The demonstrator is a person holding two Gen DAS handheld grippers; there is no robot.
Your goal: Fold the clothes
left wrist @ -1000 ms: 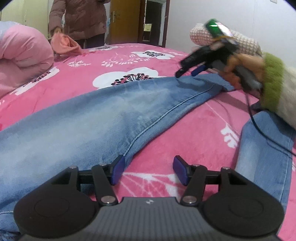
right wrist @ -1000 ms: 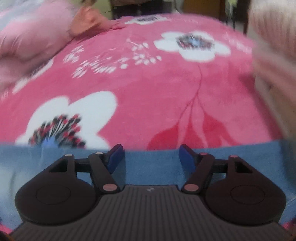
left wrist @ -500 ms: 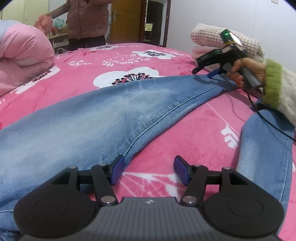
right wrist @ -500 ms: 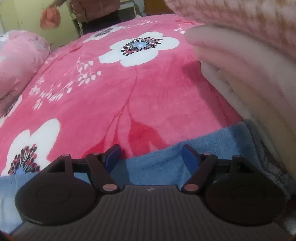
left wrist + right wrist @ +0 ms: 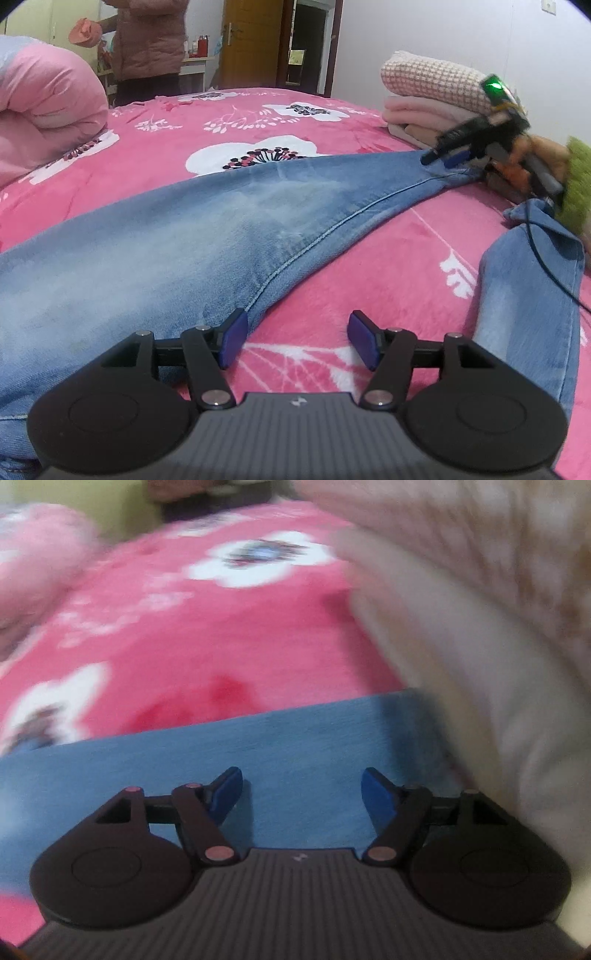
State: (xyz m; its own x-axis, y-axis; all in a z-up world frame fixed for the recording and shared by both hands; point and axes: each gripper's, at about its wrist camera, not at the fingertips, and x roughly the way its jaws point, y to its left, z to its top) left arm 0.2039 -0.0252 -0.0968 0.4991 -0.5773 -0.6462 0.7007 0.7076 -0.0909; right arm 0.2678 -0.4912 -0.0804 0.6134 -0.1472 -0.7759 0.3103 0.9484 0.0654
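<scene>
My left hand-held gripper (image 5: 293, 341) hangs open over the bed (image 5: 388, 266), gripping nothing, its left pad beside the seam edge of the jeans (image 5: 166, 243) spread across the pink blanket. My right hand-held gripper (image 5: 301, 794), jaws just widened and empty, hovers over the leg's far end, close to the stacked folded towels (image 5: 432, 99). Bare blanket lies between the legs.

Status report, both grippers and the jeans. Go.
Left gripper open, at the crotch. Right gripper open over leg hem. Jeans unfolded. Towel stack beside hem.

Soft indoor light; right view motion-blurred, fisheye-warped.
</scene>
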